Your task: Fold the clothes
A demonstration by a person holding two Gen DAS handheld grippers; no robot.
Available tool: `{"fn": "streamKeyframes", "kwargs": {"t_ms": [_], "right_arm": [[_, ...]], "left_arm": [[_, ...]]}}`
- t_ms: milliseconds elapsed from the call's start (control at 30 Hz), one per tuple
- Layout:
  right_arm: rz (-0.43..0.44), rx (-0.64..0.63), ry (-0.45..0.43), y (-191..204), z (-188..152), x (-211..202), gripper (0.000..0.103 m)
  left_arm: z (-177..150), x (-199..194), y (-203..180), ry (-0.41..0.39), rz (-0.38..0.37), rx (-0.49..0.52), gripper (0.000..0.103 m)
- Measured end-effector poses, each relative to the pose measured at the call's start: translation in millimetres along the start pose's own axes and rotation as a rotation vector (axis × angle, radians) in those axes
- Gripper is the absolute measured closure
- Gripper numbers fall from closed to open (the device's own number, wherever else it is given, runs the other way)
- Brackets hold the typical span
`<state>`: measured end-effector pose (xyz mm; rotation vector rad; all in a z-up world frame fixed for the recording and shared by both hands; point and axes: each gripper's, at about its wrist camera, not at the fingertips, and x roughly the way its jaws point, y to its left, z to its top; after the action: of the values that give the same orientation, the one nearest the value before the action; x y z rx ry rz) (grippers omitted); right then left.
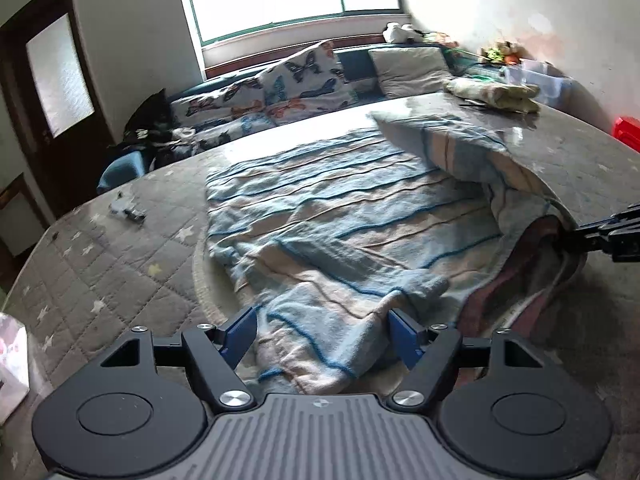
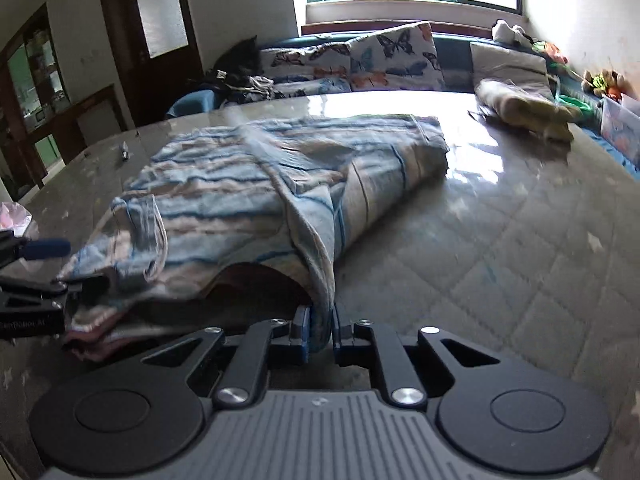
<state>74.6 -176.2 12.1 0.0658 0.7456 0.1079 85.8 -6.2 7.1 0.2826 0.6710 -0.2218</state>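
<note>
A blue, white and tan striped garment (image 1: 340, 216) lies spread on the grey quilted table (image 1: 120, 264). Its right side is lifted and folded over toward the middle. My left gripper (image 1: 322, 338) is open, with the near hem of the garment lying between its blue pads. My right gripper (image 2: 320, 330) is shut on the garment's edge (image 2: 316, 248) and holds it up off the table. The right gripper also shows at the right edge of the left wrist view (image 1: 612, 234). A pinkish cloth (image 2: 100, 340) lies under the garment's near corner.
A folded pale cloth pile (image 2: 524, 108) lies at the table's far right. Small dark bits (image 1: 128, 212) sit at the left. A butterfly-print cushioned sofa (image 1: 288, 84) runs behind the table, under a window. A dark door (image 1: 52, 92) stands at left.
</note>
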Motion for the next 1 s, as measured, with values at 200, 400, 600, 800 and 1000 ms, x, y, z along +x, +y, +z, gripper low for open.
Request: {"fn": "streamKeyframes", "kwargs": {"t_ms": [200, 400, 600, 800, 1000], "right_arm": [[-0.009, -0.01, -0.002, -2, -4, -6, 0.08], [-0.023, -0.067, -0.058, 7, 8, -20, 0.056], [-0.013, -0.172, -0.072, 26, 30, -7, 0.052], [-0.047, -0.373, -0.026, 61, 46, 39, 0.051], [-0.111, -0.541, -0.029, 81, 40, 72, 0.063]], "left_arm": [[-1, 2, -13, -0.006, -0.048, 0.042, 0.03], [-3, 6, -18, -0.005, -0.084, 0.049, 0.05], [-5, 8, -19, -0.011, -0.095, 0.035, 0.052], [-5, 10, -18, -0.015, -0.098, 0.025, 0.051], [-2, 14, -15, -0.015, -0.106, 0.011, 0.052]]}}
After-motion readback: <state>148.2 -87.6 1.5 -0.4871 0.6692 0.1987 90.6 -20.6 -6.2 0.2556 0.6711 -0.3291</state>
